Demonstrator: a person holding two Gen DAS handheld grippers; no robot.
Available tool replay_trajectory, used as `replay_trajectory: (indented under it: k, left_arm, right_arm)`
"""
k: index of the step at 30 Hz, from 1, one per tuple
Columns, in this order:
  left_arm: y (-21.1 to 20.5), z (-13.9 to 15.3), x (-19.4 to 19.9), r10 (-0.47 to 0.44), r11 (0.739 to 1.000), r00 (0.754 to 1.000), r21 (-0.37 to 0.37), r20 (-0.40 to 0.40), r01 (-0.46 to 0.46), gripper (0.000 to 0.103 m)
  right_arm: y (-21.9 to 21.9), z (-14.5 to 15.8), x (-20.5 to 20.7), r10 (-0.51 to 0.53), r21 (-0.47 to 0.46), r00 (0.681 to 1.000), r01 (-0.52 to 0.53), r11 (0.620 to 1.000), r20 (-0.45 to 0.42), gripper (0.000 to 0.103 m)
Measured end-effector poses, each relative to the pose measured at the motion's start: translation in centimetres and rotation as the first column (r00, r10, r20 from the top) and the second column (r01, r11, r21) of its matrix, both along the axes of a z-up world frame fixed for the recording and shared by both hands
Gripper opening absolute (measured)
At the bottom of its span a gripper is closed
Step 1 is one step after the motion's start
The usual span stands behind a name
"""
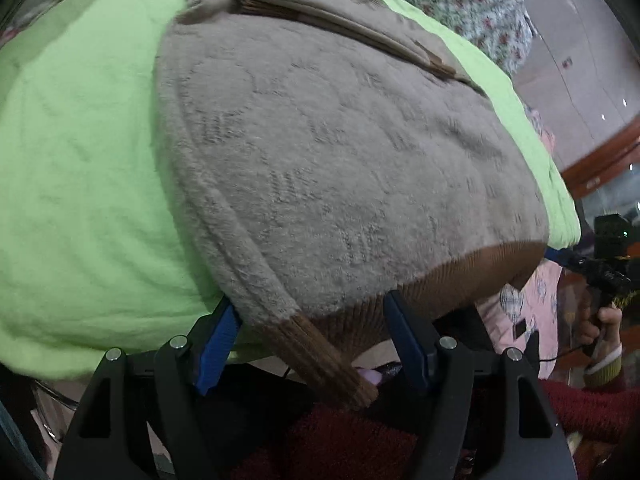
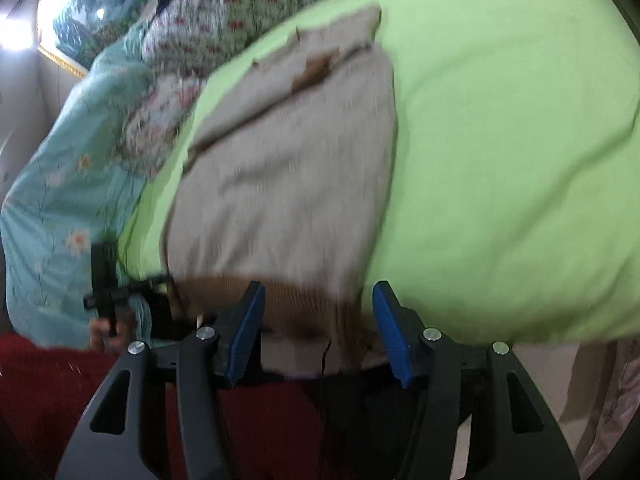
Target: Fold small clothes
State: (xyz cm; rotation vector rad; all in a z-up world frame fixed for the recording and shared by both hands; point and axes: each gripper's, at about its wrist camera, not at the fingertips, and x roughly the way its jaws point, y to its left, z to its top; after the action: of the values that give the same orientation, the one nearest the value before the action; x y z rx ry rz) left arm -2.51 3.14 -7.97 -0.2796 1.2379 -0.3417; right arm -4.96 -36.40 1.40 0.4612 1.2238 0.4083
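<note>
A fuzzy grey-beige sweater [image 1: 340,152] with brown ribbed hem and cuffs lies on a green blanket [image 1: 80,200]. Its sleeves are folded in. One brown cuff [image 1: 332,360] hangs over the near edge. My left gripper [image 1: 310,312] is open, its blue pads on either side of the cuff and hem at the near edge. In the right wrist view the sweater [image 2: 288,168] is blurred. My right gripper [image 2: 318,300] is open, its jaws astride the brown hem [image 2: 296,300]. The right gripper also shows in the left wrist view [image 1: 560,256].
Floral bedding [image 2: 224,20] and a light blue flowered quilt [image 2: 52,200] lie beyond the green blanket [image 2: 520,160]. A framed picture [image 2: 88,12] hangs on the far wall. The person's red sleeve [image 1: 592,408] is at the lower right.
</note>
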Motion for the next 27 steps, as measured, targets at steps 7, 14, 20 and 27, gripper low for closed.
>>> replay_trajectory:
  k: [7, 14, 20, 27]
  left_arm:
    - [0.6, -0.3, 1.0, -0.056, 0.998, 0.998, -0.029, -0.038, 0.055, 0.063]
    - [2.4, -0.8, 0.9, -0.027, 0.998, 0.997, -0.056, -0.07, 0.023, 0.033]
    - [1.6, -1.7, 1.4, -0.074, 0.995, 0.986, -0.07, -0.146, 0.065, 0.043]
    - [3.2, -1.2, 0.6, -0.058, 0.988, 0.996, -0.144, -0.073, 0.047, 0.008]
  right_arm:
    - [2.3, -3.0, 1.0, 0.081, 0.026, 0.997, -0.08, 0.996, -0.018, 0.059]
    - [1.5, -2.0, -0.4, 0.112, 0.033, 0.993, -0.113, 0.993, 0.037, 0.009]
    - [2.9, 0.5, -0.6, 0.159, 0.161, 0.98, -0.178, 0.971, 0.123, 0.009]
    - [1.1, 2.5, -0.3, 0.052, 0.296, 0.978, -0.111, 0.949, 0.201, 0.009]
